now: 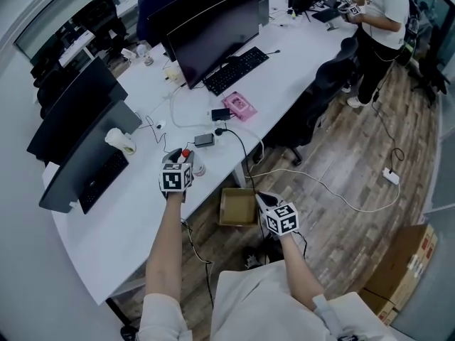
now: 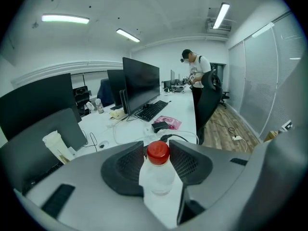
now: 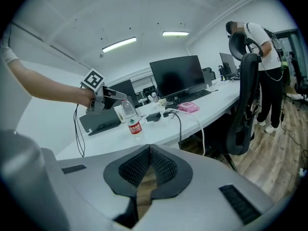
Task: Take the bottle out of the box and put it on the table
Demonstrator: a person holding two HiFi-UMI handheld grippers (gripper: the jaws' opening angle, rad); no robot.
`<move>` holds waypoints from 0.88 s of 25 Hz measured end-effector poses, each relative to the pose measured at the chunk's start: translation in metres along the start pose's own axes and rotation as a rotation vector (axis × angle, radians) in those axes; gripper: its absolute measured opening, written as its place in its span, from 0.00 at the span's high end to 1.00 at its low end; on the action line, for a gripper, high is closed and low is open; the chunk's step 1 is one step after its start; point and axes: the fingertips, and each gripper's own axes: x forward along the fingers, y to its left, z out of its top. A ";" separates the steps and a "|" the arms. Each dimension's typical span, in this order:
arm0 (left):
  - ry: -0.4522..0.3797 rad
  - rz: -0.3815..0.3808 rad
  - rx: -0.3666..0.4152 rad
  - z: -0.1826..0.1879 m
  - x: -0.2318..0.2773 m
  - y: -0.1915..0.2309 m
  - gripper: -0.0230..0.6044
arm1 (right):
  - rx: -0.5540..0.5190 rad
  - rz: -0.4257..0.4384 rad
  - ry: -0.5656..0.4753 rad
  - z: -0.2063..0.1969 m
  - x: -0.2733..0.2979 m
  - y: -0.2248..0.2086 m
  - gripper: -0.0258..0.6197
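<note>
The bottle (image 3: 132,121) is already stood upright on the tabletop (image 1: 135,212), out of the box (image 1: 238,207), with the fingers of the left gripper (image 2: 157,148) spread loosely about its cap and those of the right gripper (image 3: 150,150) pressed together on nothing, so only the withdrawal is judged to be left.

White table (image 1: 302,45) bears bottle (image 3: 132,121), keyboard (image 1: 236,69), perhaps a pink pouch (image 1: 239,106).

red-capped bottle (image 2: 158,170) upright on white table (image 2: 185,109), jaws flanking its cap, monitors (image 2: 141,83) behind
</note>
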 end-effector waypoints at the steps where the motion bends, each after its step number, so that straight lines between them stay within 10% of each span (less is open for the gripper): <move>1: -0.008 0.000 -0.004 -0.001 -0.002 -0.001 0.69 | -0.009 0.003 0.005 0.000 -0.001 0.003 0.90; 9: -0.214 0.054 -0.137 -0.045 -0.079 -0.008 0.68 | -0.025 0.000 0.028 -0.007 0.002 0.016 0.90; 22: -0.099 0.037 -0.382 -0.218 -0.160 -0.117 0.68 | -0.057 0.001 0.129 -0.058 -0.002 0.049 0.90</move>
